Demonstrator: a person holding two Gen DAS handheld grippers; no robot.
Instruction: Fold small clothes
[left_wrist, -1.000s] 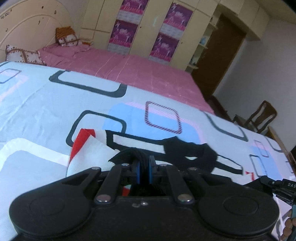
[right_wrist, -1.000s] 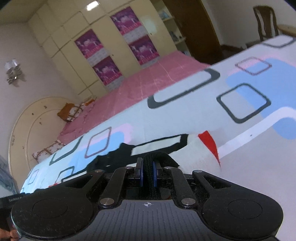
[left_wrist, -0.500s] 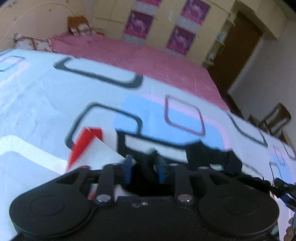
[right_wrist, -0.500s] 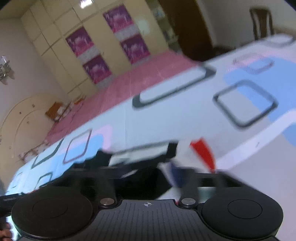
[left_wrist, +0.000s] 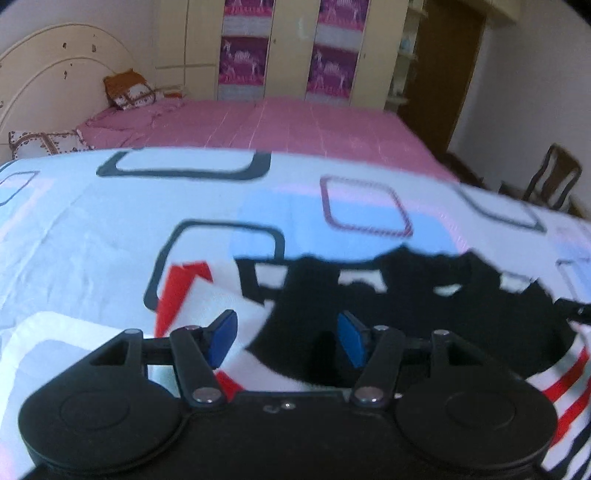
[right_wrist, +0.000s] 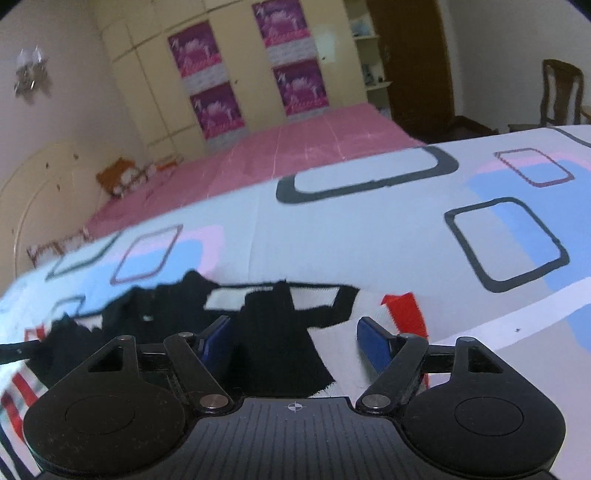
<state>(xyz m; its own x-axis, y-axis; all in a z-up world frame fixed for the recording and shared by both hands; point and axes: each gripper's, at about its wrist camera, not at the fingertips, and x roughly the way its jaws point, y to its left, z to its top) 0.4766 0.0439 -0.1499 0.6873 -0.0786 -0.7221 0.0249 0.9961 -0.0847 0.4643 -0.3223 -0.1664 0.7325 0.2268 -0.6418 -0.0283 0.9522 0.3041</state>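
A small white garment with black trim and red and navy stripes (left_wrist: 306, 332) lies on the patterned bed sheet (left_wrist: 110, 229). My left gripper (left_wrist: 286, 341) is open just above its near edge, blue pads (left_wrist: 221, 334) either side of black fabric, holding nothing. In the right wrist view the same garment (right_wrist: 280, 332) lies flat, and my right gripper (right_wrist: 295, 345) is open over its black part, with a red patch (right_wrist: 404, 314) to the right.
The sheet (right_wrist: 369, 236) with square patterns covers the near bed. A pink bedspread (left_wrist: 258, 125) with pillows (left_wrist: 129, 92) lies beyond. Wardrobes with purple posters (right_wrist: 207, 85) line the far wall. A wooden chair (left_wrist: 554, 181) stands at right.
Both grippers were shut on the garment's black trim a second ago. They have opened and let it go, and the garment now lies on the sheet.
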